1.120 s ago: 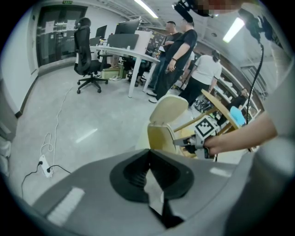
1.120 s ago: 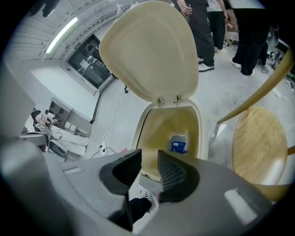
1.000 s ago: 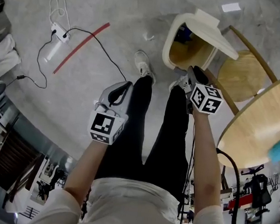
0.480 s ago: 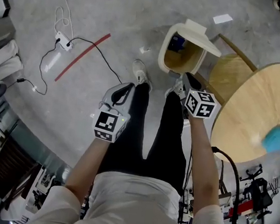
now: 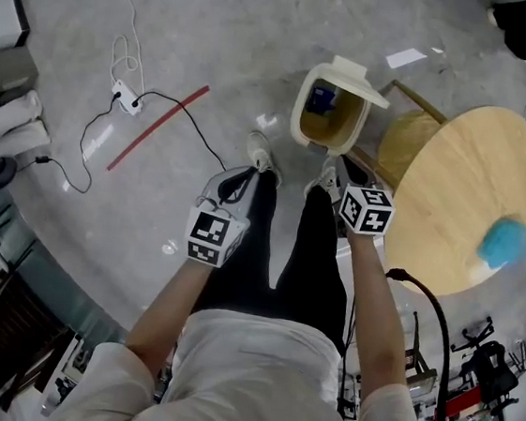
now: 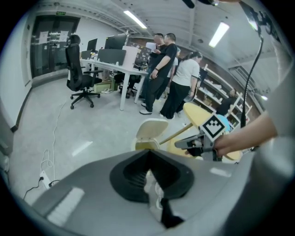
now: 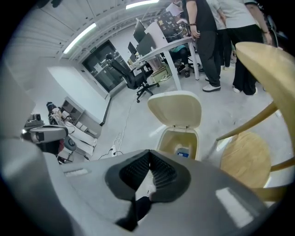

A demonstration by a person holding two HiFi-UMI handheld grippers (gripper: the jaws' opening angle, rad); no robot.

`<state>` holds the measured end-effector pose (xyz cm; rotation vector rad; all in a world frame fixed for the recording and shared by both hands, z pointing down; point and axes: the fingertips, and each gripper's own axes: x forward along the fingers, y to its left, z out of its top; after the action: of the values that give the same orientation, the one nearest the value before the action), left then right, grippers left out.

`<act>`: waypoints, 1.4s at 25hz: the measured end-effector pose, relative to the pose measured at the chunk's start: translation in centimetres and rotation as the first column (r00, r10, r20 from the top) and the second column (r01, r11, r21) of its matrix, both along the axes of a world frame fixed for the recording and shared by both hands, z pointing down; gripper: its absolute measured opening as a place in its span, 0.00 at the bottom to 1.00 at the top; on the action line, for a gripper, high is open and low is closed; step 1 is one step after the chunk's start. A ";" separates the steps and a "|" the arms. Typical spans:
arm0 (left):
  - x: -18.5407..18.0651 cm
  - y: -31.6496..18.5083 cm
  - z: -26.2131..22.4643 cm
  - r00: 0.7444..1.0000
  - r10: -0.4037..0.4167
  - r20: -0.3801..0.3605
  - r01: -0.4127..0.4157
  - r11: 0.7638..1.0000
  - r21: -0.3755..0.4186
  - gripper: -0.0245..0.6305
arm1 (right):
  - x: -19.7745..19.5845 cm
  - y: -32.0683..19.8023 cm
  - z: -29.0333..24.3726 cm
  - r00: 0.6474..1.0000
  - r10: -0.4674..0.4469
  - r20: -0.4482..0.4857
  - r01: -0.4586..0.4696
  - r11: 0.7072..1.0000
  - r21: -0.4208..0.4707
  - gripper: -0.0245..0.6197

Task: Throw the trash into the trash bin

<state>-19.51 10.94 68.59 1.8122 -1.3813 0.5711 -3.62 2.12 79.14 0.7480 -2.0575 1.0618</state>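
Observation:
A cream trash bin [image 5: 328, 118] stands on the floor with its lid [image 5: 358, 77] flipped up, just ahead of the person's shoes. A blue-and-white piece of trash [image 5: 321, 98] lies inside it, also visible in the right gripper view [image 7: 183, 151]. My right gripper [image 5: 337, 169] hangs above the bin's near rim. Its jaws have just been closing and now meet with nothing between them [image 7: 150, 154]. My left gripper [image 5: 235, 183] hovers above the left shoe, to the left of the bin, and its jaws [image 6: 148, 154] are shut and empty too.
A round wooden table [image 5: 464, 181] with a light blue object [image 5: 503, 242] on it stands to the right, with a wooden stool [image 5: 401, 145] beside the bin. A power strip and cables [image 5: 125, 97] and a strip of red tape [image 5: 157, 127] lie on the floor to the left. Several people stand at desks [image 6: 170, 73].
Both grippers have risen away from the bin. The bin and floor now look smaller and farther off. The right gripper's tip has drawn back from the bin's opening.

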 end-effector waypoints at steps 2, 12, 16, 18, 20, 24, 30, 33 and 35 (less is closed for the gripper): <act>0.2 -0.1 -0.6 1.000 0.001 0.000 -0.001 1.000 0.004 0.04 | 0.1 0.0 -1.4 1.000 0.003 0.013 -0.003 1.000 0.012 0.04; 1.3 -0.5 -5.5 1.000 0.005 -0.019 -0.005 1.000 0.015 0.04 | 0.8 -0.8 -9.2 0.998 0.003 0.066 -0.009 0.996 0.092 0.04; 2.2 -0.1 -7.2 0.999 0.022 -0.025 -0.021 1.000 0.012 0.04 | 1.8 -0.8 -11.8 0.998 0.009 0.070 -0.016 0.994 0.106 0.04; 2.5 0.0 -8.1 0.999 0.029 -0.030 -0.029 1.000 0.012 0.04 | 2.1 -0.7 -13.1 0.997 0.008 0.073 -0.017 0.993 0.115 0.04; 2.9 0.0 -9.1 0.999 0.040 -0.032 -0.040 0.999 0.018 0.04 | 2.4 -0.5 -14.6 0.997 0.009 0.076 -0.019 0.992 0.125 0.04; 3.5 -0.2 -11.2 0.998 0.056 -0.037 -0.055 0.998 0.031 0.04 | 3.0 -0.2 -17.1 0.996 0.015 0.087 -0.027 0.990 0.137 0.04; 4.5 -0.8 -13.7 0.996 0.080 -0.037 -0.078 0.996 0.052 0.04 | 3.9 0.5 -20.3 0.995 0.004 0.097 -0.019 0.987 0.160 0.04; 4.9 -0.8 -14.8 0.995 0.090 -0.042 -0.087 0.994 0.060 0.04 | 4.5 0.7 -21.5 0.995 0.002 0.100 -0.019 0.985 0.169 0.04; 5.1 -0.9 -15.5 0.994 0.101 -0.038 -0.098 0.993 0.068 0.04 | 4.8 0.7 -22.3 0.995 0.000 0.102 -0.019 0.984 0.179 0.04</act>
<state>-14.40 10.07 53.14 1.9443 -1.3013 0.5414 1.15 2.86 56.79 0.8085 -2.2615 0.9449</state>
